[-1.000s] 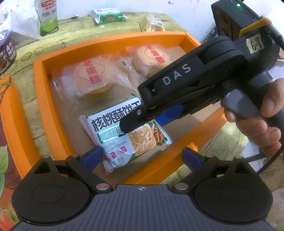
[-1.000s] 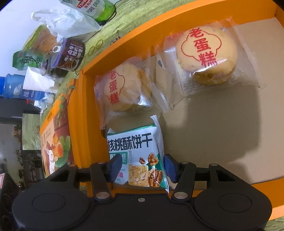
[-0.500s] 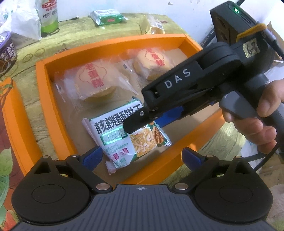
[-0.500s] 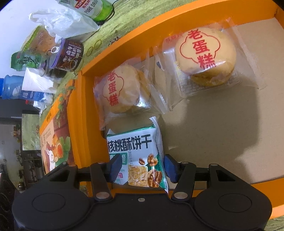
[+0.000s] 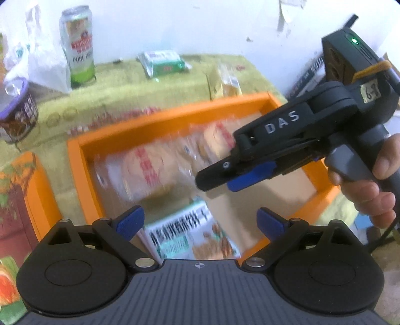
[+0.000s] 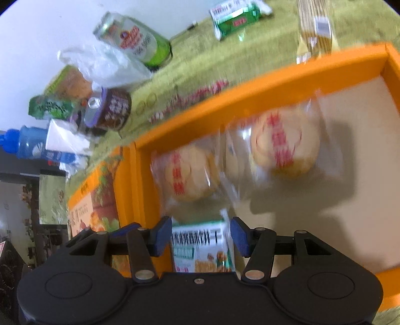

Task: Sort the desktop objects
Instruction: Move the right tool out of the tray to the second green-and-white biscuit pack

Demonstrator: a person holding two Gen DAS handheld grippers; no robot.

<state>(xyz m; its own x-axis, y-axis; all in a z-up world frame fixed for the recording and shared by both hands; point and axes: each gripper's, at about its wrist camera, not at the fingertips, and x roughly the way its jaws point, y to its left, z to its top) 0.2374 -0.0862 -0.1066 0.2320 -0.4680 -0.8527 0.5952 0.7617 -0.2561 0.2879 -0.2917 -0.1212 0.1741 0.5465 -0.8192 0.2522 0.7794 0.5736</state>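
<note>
An orange tray [image 5: 175, 115] [image 6: 250, 82] holds two clear-wrapped round cakes [image 5: 145, 172] [image 6: 285, 142] with red print and a green-and-white biscuit packet [image 5: 190, 237] [image 6: 200, 242]. The packet lies flat on the tray floor near the front wall. In a person's hand, my right gripper [image 5: 217, 181] [image 6: 201, 236] hangs above the tray, open, with its blue pads apart and nothing between them. The packet shows below the gap in the right wrist view. My left gripper [image 5: 201, 221] stands wide open and empty over the tray's near edge. Both views are blurred.
On the green cloth behind the tray stand a beer can [image 5: 78, 50] [image 6: 135, 42], a purple-lidded cup [image 5: 17, 110] [image 6: 112, 110], a green packet [image 5: 162, 62] [image 6: 237, 17] and a clear-wrapped snack [image 5: 226, 80] [image 6: 315, 27]. An orange printed box [image 5: 25, 190] [image 6: 95, 200] adjoins the tray's left side.
Both grippers have lifted away from the tray, so more of the table behind shows. The right gripper's tips have left the biscuit packet, which stays on the tray floor.
</note>
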